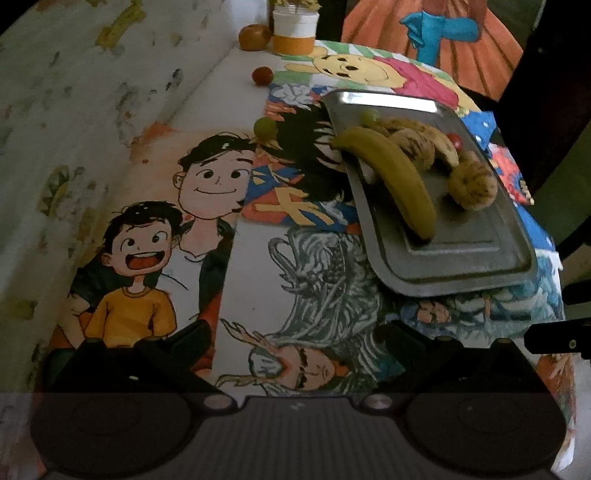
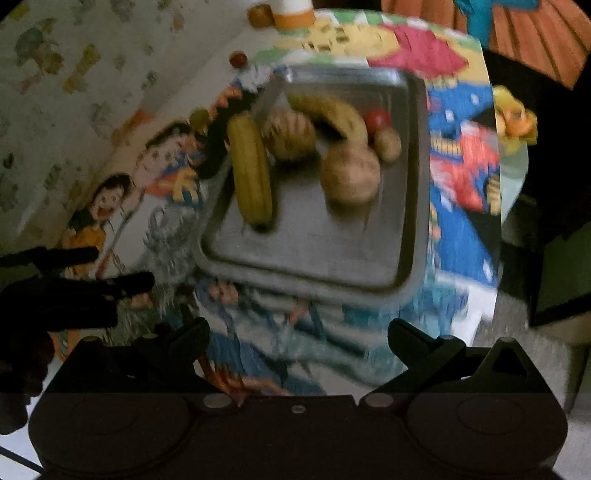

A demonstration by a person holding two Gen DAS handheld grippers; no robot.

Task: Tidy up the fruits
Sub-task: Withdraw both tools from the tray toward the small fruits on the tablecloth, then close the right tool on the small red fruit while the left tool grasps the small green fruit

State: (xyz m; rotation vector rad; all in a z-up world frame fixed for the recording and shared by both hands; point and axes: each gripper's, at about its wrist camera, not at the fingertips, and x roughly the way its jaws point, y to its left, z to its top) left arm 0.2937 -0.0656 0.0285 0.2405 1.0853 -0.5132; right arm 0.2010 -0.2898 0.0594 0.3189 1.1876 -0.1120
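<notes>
A metal tray (image 1: 461, 254) (image 2: 314, 254) lies on the cartoon-print tablecloth. On it lie a yellow banana (image 1: 391, 177) (image 2: 251, 173), spotted brown bananas (image 1: 472, 182) (image 2: 351, 173), a small red fruit (image 1: 456, 140) (image 2: 377, 119) and a green grape (image 1: 369, 116). Off the tray lie a green grape (image 1: 265, 127) (image 2: 198, 117), a red fruit (image 1: 262, 75) (image 2: 238, 58) and an orange (image 1: 255, 37) (image 2: 260, 14). My left gripper (image 1: 295, 343) is open and empty over the cloth. My right gripper (image 2: 299, 338) is open and empty, just before the tray's near edge. The right wrist view is blurred.
A white and orange jar (image 1: 295, 27) stands at the far end by the orange. A patterned wall (image 1: 74, 110) runs along the left. The left gripper shows at the left of the right wrist view (image 2: 92, 280). The table's right edge drops off past the tray.
</notes>
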